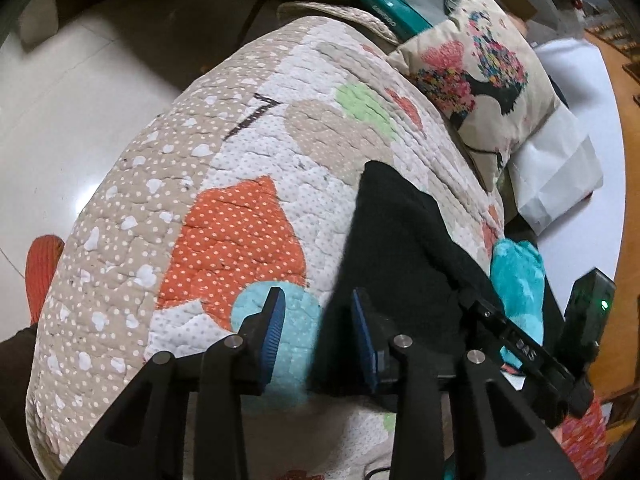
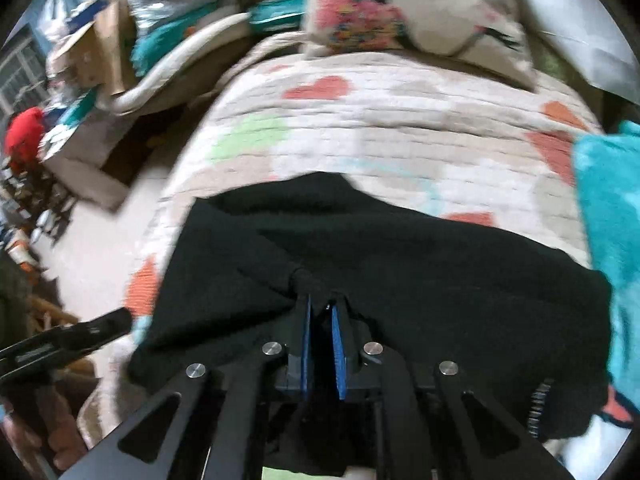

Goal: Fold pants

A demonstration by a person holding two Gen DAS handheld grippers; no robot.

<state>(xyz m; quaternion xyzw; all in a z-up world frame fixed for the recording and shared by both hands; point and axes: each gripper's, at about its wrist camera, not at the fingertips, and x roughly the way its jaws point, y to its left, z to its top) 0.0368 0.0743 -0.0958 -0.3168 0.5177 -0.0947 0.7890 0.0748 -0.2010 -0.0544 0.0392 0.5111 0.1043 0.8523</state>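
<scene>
Black pants [image 1: 400, 240] lie crumpled on a patchwork quilt [image 1: 240, 160] over a rounded cushion. In the left wrist view my left gripper [image 1: 316, 294] is open at the pants' left edge. Blurred black cloth shows beside its right pad, and the pads do not press on it. In the right wrist view my right gripper [image 2: 322, 304] is shut on a pinched bunch of the pants [image 2: 400, 260], near the middle of their near edge. The left gripper's finger [image 2: 80, 336] shows at the lower left there. Part of the right gripper's black frame [image 1: 520, 344] shows at the right of the left wrist view.
A floral pillow [image 1: 480, 72] leans at the quilt's far side with a white paper bag [image 1: 556, 168] beside it. A turquoise fleece [image 2: 608, 208] lies right of the pants. Pale floor [image 1: 80, 100] drops off to the left, where cardboard boxes [image 2: 92, 152] and clutter stand.
</scene>
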